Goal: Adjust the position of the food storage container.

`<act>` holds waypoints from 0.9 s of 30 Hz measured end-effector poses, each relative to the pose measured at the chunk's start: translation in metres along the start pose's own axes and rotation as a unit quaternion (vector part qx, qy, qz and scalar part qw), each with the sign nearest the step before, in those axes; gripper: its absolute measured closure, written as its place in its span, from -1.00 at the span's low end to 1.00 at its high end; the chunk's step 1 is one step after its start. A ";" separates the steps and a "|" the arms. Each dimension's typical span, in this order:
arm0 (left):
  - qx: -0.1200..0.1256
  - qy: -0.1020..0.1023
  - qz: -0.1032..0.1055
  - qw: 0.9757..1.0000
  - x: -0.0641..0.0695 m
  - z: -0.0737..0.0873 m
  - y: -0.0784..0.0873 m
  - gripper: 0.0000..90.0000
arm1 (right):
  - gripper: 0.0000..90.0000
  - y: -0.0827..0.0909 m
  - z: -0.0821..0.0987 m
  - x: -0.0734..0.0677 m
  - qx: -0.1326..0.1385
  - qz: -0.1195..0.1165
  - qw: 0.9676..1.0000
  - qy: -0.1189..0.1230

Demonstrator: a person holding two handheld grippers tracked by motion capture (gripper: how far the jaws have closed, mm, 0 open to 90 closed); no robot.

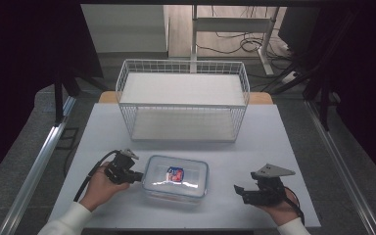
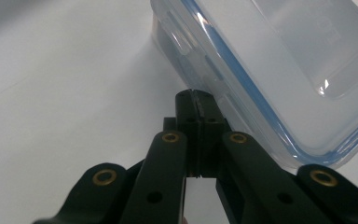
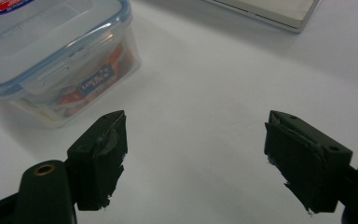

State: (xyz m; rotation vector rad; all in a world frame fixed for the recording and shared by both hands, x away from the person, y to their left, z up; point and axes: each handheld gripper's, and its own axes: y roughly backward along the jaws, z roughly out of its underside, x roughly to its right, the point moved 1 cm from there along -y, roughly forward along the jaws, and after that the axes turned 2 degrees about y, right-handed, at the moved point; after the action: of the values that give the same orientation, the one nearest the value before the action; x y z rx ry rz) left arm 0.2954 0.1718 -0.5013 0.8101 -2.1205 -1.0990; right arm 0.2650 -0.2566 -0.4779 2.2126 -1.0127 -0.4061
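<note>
- Fig.: my left tool (image 1: 138,176) has its jaws fully together, nothing between them, tip at the left end of the lidded plastic box (image 1: 176,178); whether tip and wall actually touch, I can't tell. In the left gripper view the tip sits by a side latch flap (image 2: 213,70).
- My right tool (image 1: 238,189) has its jaws wide apart and holds nothing; it sits well to the right of the box, w/ bare tabletop (image 1: 225,142) between.
- Box pos.: front centre of the tabletop, lid on, in front of the wire basket (image 1: 183,100).
- Risk 1: closed tip pushes the wall, nothing braces the far end, so the box probably slides right.
- Risk 2: tip slips off the smooth flap and skids under the rim, tilting the box.
- Risk 3: if I lift one-sided, the contents shift and the lid may pop.
</note>
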 end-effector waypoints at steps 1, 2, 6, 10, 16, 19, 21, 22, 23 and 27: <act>0.000 -0.001 0.003 1.000 0.001 -0.001 -0.001 1.00 | -0.53 0.000 0.000 0.000 0.000 0.000 1.000 0.000; 0.001 -0.002 0.009 1.000 0.006 -0.004 -0.004 1.00 | -0.53 0.000 0.000 0.000 0.000 0.000 1.000 0.000; 0.001 -0.010 0.018 1.000 0.013 -0.008 -0.008 1.00 | -0.53 0.000 0.000 0.000 0.000 0.000 1.000 0.000; 0.001 -0.016 0.025 1.000 0.022 -0.011 -0.012 1.00 | -0.53 0.000 0.000 0.000 -0.001 0.000 1.000 0.001; 0.002 -0.016 0.036 0.999 0.026 -0.013 -0.014 1.00 | -0.53 0.000 0.000 0.000 -0.001 -0.001 1.000 0.000; 0.002 -0.017 0.038 0.999 0.027 -0.013 -0.015 1.00 | -0.53 -0.001 0.000 0.000 -0.001 -0.001 1.000 0.000; 0.002 -0.018 0.040 0.999 0.027 -0.013 -0.015 1.00 | -0.53 0.000 0.000 0.000 -0.001 0.000 1.000 0.000; 0.002 -0.017 0.040 0.999 0.028 -0.013 -0.015 1.00 | -0.53 0.000 0.000 0.001 -0.001 0.000 1.000 -0.001; 0.002 -0.017 0.040 0.999 0.028 -0.013 -0.015 1.00 | -0.53 0.000 0.000 0.001 -0.001 0.000 1.000 -0.001; 0.005 -0.013 0.048 0.999 0.029 -0.013 -0.016 1.00 | -0.53 0.000 0.000 0.001 0.000 0.001 1.000 -0.002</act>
State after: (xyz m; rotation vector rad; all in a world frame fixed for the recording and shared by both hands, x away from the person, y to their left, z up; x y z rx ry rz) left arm 0.2906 0.1371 -0.5020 0.6948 -2.1644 -1.0560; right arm 0.2656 -0.2576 -0.4780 2.2112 -1.0163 -0.4098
